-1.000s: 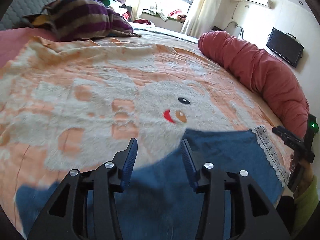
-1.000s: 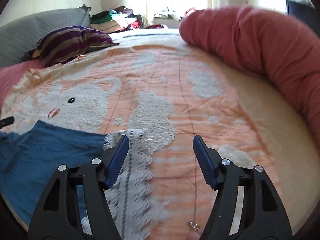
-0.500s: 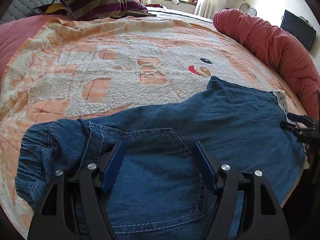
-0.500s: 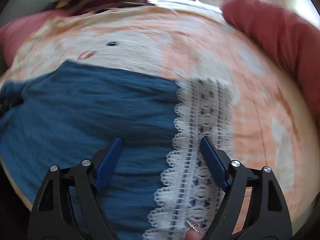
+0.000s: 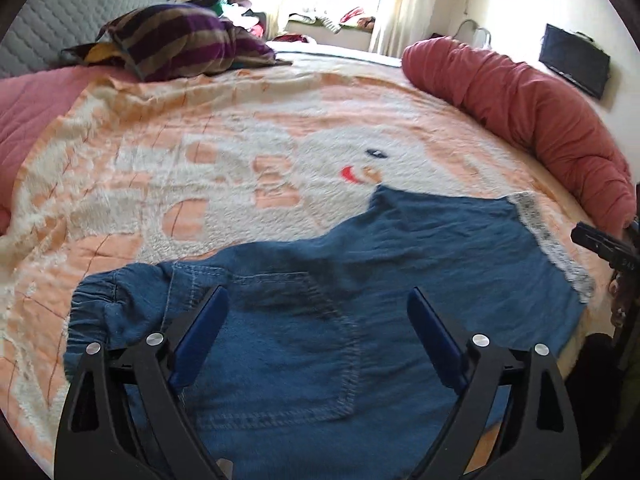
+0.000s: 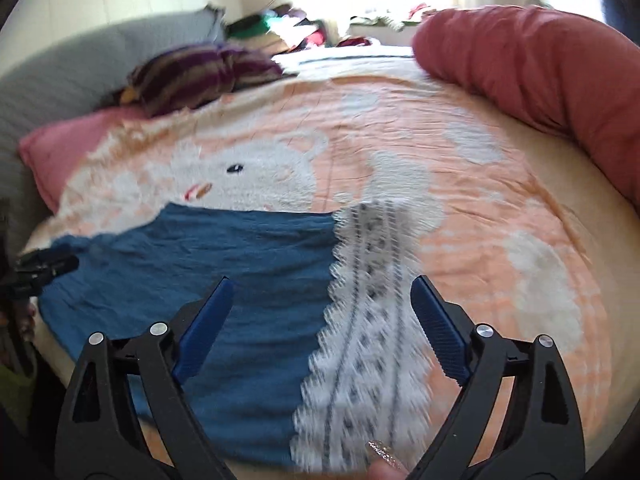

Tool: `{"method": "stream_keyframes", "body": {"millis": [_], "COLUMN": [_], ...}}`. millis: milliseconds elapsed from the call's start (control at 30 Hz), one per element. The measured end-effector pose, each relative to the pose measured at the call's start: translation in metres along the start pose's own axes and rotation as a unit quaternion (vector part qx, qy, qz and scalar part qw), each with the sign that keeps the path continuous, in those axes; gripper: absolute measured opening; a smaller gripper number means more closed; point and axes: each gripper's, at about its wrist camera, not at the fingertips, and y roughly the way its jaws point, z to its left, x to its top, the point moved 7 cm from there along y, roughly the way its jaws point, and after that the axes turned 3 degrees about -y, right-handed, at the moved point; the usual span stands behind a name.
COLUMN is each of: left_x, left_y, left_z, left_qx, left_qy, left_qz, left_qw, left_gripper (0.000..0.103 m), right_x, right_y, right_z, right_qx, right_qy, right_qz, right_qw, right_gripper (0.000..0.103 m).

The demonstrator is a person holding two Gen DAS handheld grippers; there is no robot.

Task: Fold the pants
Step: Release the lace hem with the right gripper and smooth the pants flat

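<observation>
Blue denim pants (image 5: pixel 360 280) lie flat across the near edge of the bed, elastic waistband (image 5: pixel 92 312) at the left, back pocket (image 5: pixel 296 344) facing up, white lace hem (image 5: pixel 552 248) at the right. My left gripper (image 5: pixel 318 304) is open above the pocket, empty. My right gripper (image 6: pixel 322 296) is open above the lace hem (image 6: pixel 368 320) and the blue leg (image 6: pixel 220 264), empty. The right gripper's tip shows at the left wrist view's right edge (image 5: pixel 600 242); the left one at the right wrist view's left edge (image 6: pixel 44 266).
The bed carries an orange and white bear blanket (image 5: pixel 240 152). A rolled red duvet (image 5: pixel 540 120) lines the right side. A striped purple pillow (image 5: pixel 180 40) and a pink pillow (image 6: pixel 68 148) lie at the far left. A black screen (image 5: pixel 574 60) hangs on the wall.
Both grippers have pulled back and tilted up from the pants. The left gripper's jaws have widened over the second. The pants lie as before.
</observation>
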Motion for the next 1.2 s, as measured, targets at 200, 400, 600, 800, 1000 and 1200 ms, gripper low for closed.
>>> {"method": "stream_keyframes", "body": {"millis": [200, 400, 600, 800, 1000, 1200], "left_x": [-0.005, -0.017, -0.048, -0.076, -0.080, -0.070], "left_y": [-0.022, -0.035, -0.026, -0.011, -0.011, -0.027], "left_z": [-0.020, -0.033, -0.034, -0.019, -0.014, -0.019], "left_qx": [-0.014, -0.014, 0.003, 0.062, 0.051, 0.018], "left_qy": [0.018, 0.035, 0.042, 0.047, 0.043, 0.027], "left_qz": [-0.009, -0.007, 0.026, 0.077, 0.074, 0.055], "left_qw": [0.9997, 0.9993, 0.9988, 0.9940, 0.9950, 0.9980], "left_gripper": [0.097, 0.098, 0.098, 0.098, 0.098, 0.098], "right_x": [-0.022, -0.030, -0.044, -0.065, -0.081, -0.071], "right_y": [-0.043, -0.059, -0.039, -0.012, -0.010, -0.030], "right_z": [-0.020, -0.004, 0.052, 0.054, 0.035, 0.039], "right_qx": [-0.019, -0.019, 0.035, 0.013, 0.024, 0.029], "right_qy": [0.038, 0.020, -0.016, 0.000, 0.058, 0.054], "right_qz": [-0.014, -0.018, 0.015, 0.074, 0.098, 0.064], "right_qw": [0.999, 0.999, 0.999, 0.997, 0.993, 0.996], "right_gripper": [0.086, 0.086, 0.086, 0.086, 0.077, 0.078]}}
